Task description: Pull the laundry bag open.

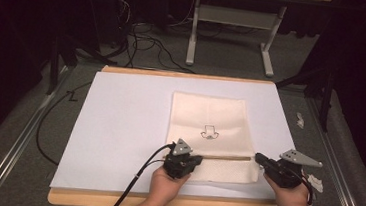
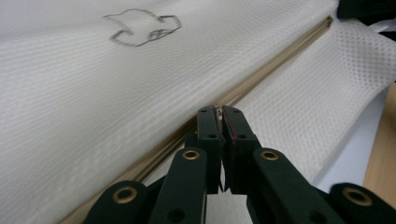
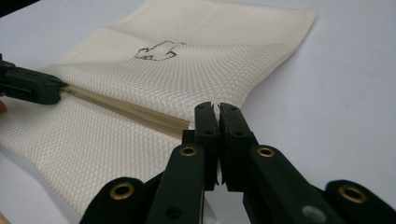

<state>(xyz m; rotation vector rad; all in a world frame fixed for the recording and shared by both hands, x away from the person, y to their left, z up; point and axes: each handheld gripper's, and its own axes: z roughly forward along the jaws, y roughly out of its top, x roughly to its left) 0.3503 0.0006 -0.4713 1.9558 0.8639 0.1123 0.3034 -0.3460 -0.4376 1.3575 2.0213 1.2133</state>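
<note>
Table (image 1: 112, 199): wooden top, pale edge visible along the near and far sides; stands on grey floor with dark cables trailing behind it.

White sheet (image 1: 123, 128): covers nearly the whole table top; lies flat.

Mesh bag (image 1: 207, 117): cream woven fabric, lying flat on the white sheet right of centre; a small dark outline drawing (image 1: 210, 132) sits near its middle; a tan zipper strip (image 1: 226, 158) runs across it toward the near end, with a narrower band of mesh on the person's side of the strip; in the left hand-held gripper's view the strip (image 2: 261, 74) runs diagonally away toward the upper right.

Left hand-held gripper (image 1: 182, 160): held in the person's left hand (image 1: 166, 184) at the near left part of the bag, grey three-cornered plate on top, black cable trailing toward the table's near edge; in its own view the left hand-held gripper (image 2: 222, 112) has its jaws clenched together right at the zipper strip, apparently pinching something small there; what exactly is too small to tell.

Right hand-held gripper (image 1: 261, 160): held in the person's right hand (image 1: 291, 195) at the bag's right edge, at the end of the zipper strip; in its own view the right hand-held gripper (image 3: 217, 109) has its jaws pressed together at the strip's end (image 3: 177, 123) and the fabric edge; whether fabric is caught between them I cannot tell.
</note>
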